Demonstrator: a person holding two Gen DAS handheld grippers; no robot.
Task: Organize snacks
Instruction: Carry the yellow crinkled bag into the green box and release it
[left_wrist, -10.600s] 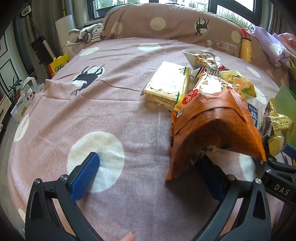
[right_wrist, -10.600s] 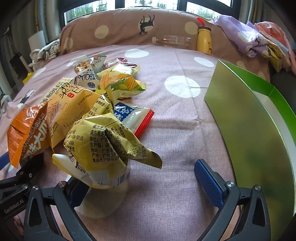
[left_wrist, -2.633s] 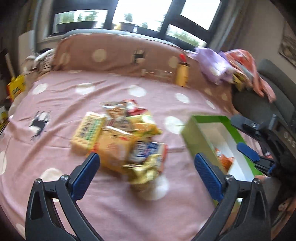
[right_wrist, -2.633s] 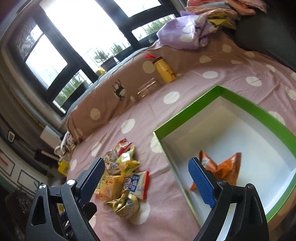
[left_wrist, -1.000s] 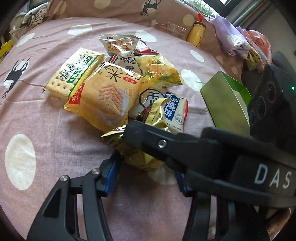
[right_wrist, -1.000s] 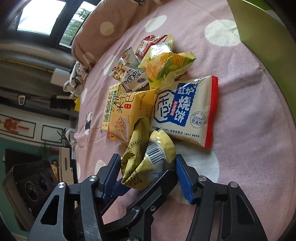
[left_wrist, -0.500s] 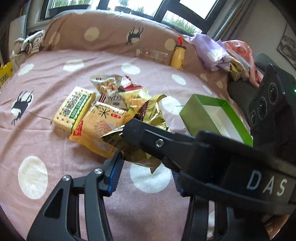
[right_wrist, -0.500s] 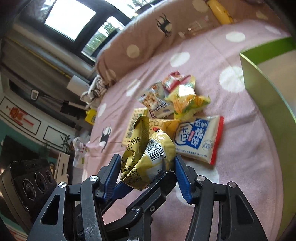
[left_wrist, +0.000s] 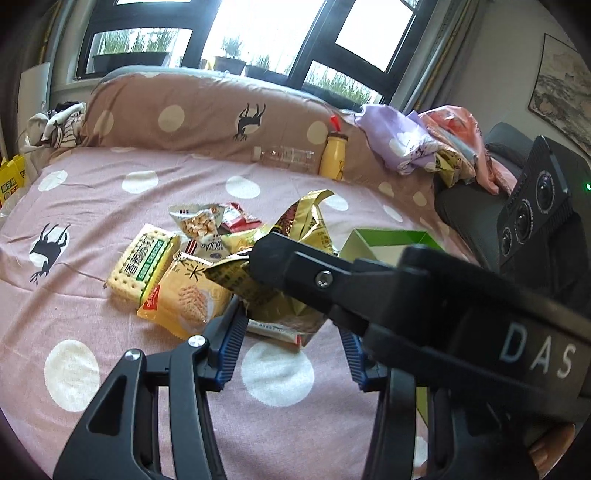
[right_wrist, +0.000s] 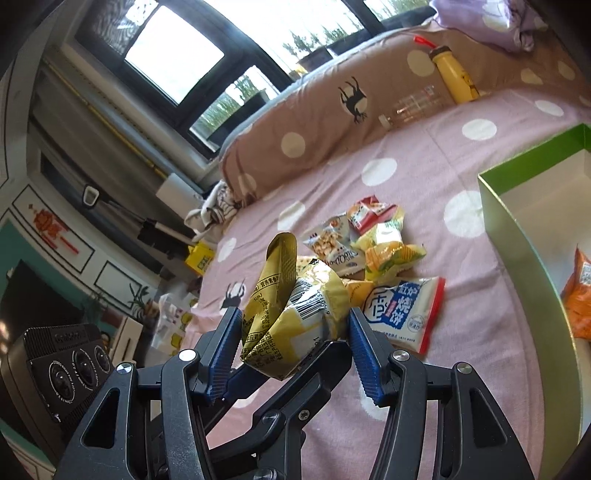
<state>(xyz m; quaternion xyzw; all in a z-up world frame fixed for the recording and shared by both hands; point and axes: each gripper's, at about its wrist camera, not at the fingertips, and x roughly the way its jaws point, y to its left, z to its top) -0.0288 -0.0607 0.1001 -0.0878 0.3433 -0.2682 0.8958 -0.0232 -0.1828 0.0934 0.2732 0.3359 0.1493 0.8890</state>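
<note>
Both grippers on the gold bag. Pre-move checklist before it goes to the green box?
1. Right gripper pads on gold bag: ok.
2. Left gripper holding same bag: ok, though the right gripper blocks part of the view.
3. Bag lifted off the bedspread: ok.
4. Green box has free room: ok, only an orange bag shows inside.
5. Nothing dragged up from the snack pile: cannot tell.

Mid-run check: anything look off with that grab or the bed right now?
Yes: both grippers are clamped on the same crumpled gold snack bag, the left gripper and right gripper crossing each other. The bag is badly creased. The green box holds only an orange packet.
</note>
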